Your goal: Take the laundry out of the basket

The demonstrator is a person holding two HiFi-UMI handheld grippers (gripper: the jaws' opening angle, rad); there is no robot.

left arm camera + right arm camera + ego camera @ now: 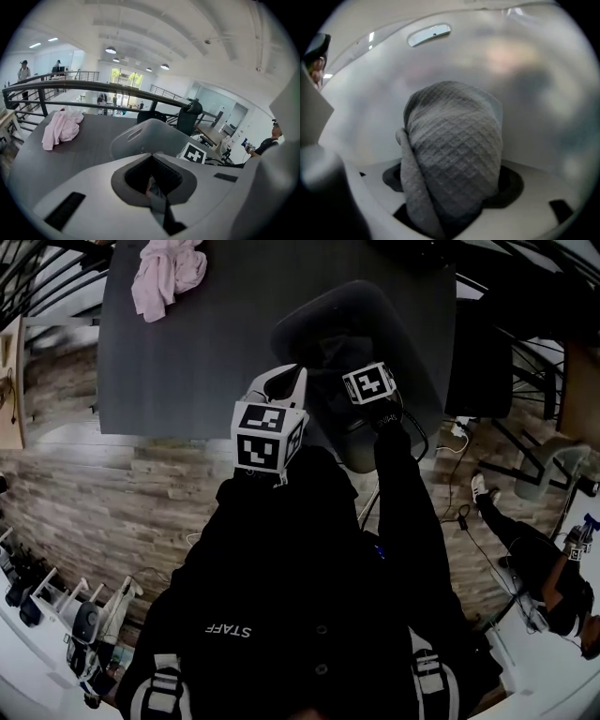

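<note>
On the dark table [187, 362] stands a grey plastic laundry basket [375, 296], also in the left gripper view [150, 136]. My right gripper [361, 381] points steeply down into it. Inside the basket [370, 93] a grey waffle-weave cloth [454, 136] bulges up between the jaws of the right gripper [450, 187], which is shut on it. My left gripper [281, 381] hovers just left of the basket, outside it. Its jaws [152, 180] look shut, with only a thin grey strip in the gap. A crumpled pink cloth [167, 276] lies at the table's far left [61, 130].
A black railing [93, 86] runs behind the table. Dark chairs [192, 117] stand at the far side, and one [487, 343] to the right. A person [553, 577] is on the wood floor at the right, near loose cables [459, 442].
</note>
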